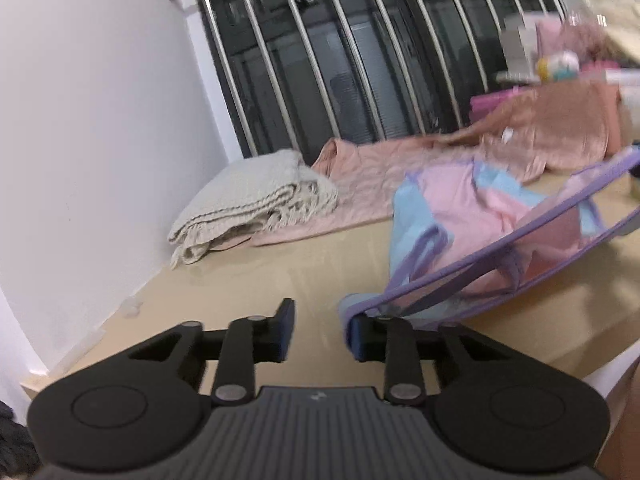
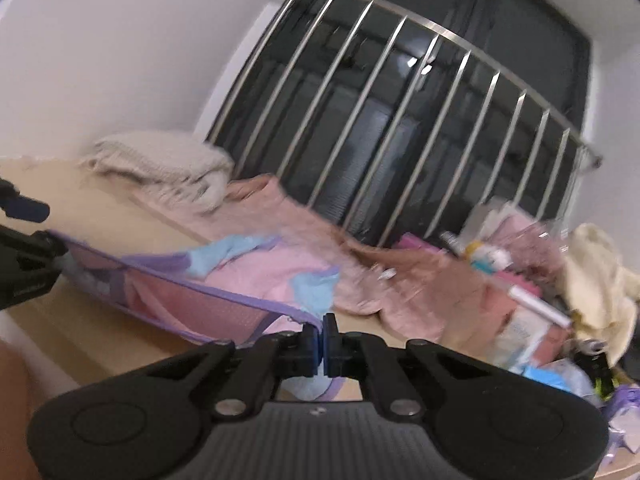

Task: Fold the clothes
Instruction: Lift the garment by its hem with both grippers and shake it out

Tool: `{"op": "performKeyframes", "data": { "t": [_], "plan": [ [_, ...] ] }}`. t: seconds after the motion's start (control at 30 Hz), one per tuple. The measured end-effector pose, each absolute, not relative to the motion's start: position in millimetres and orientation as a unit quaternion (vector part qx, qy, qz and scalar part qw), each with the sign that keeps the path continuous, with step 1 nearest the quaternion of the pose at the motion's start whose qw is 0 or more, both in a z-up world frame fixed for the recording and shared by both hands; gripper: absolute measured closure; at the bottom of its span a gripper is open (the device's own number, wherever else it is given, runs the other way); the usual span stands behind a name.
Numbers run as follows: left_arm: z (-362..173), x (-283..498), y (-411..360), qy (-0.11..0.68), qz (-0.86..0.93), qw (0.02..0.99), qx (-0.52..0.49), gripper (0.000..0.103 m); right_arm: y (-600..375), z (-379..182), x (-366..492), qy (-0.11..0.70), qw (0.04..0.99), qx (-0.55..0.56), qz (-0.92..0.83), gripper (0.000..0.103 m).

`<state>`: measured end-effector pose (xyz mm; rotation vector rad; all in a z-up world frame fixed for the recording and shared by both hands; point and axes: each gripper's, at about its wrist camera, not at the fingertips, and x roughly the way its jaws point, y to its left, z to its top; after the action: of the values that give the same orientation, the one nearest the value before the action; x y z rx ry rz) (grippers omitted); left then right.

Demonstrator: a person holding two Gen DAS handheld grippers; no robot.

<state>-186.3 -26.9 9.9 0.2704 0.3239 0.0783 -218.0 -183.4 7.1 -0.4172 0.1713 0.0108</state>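
Observation:
A pink and light-blue garment [image 1: 480, 220] with purple trim lies on the beige table [image 1: 280, 280]. Its purple hem is stretched in a taut line between the two grippers. My left gripper [image 1: 322, 336] is open at the table's near edge, and the hem's end rests against its right finger [image 1: 360, 340]. In the right wrist view my right gripper [image 2: 322, 340] is shut on the purple hem of the garment [image 2: 256, 276]. The left gripper [image 2: 28, 228] shows at the left edge of that view, jaws apart.
A folded cream blanket [image 1: 248, 204] sits in the far left corner by the white wall. A dusty-pink cloth [image 1: 380, 168] spreads behind the garment, along a barred dark window [image 1: 340, 60]. Bottles, packets and a pale-yellow cloth [image 2: 600, 280] crowd the right side.

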Motion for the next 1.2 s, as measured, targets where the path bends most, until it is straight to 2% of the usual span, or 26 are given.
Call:
{"op": "performKeyframes", "data": {
  "t": [0.03,0.13,0.2,0.4,0.47,0.6,0.7,0.83,1.03,1.2],
  "plan": [
    [13,-186,-25,0.164,0.035,0.978,0.121,0.094,-185,9,-217,0.09,0.975,-0.203,0.006,0.101],
    [30,-189,-22,0.151,0.025,0.983,0.103,0.096,-189,1,-207,0.143,0.972,-0.184,0.026,0.097],
    [49,-193,-21,0.129,0.019,0.987,0.098,0.098,-193,-5,-199,0.179,0.968,-0.171,0.04,0.102],
    [108,-205,-19,0.061,0.001,0.995,0.085,0.1,-200,33,-216,0.107,0.982,-0.143,0.053,0.102],
    [137,-211,-18,0.027,-0.006,0.997,0.077,0.1,-204,74,-224,0.06,0.986,-0.14,0.067,0.102],
    [265,-246,-5,-0.085,-0.047,0.994,0.043,0.1,-214,187,-260,-0.071,0.984,-0.158,0.048,0.102],
    [343,-281,7,-0.133,-0.08,0.987,0.042,0.099,-231,274,-303,-0.164,0.974,-0.146,0.054,0.101],
    [405,-319,8,-0.161,-0.104,0.979,0.073,0.099,-247,346,-356,-0.219,0.963,-0.139,0.068,0.101],
    [435,-317,0,-0.14,-0.102,0.979,0.106,0.097,-251,389,-369,-0.204,0.963,-0.162,0.065,0.097],
    [416,-232,-8,-0.071,-0.084,0.984,0.139,0.096,-238,382,-306,-0.127,0.974,-0.174,0.069,0.097]
  ]
}}
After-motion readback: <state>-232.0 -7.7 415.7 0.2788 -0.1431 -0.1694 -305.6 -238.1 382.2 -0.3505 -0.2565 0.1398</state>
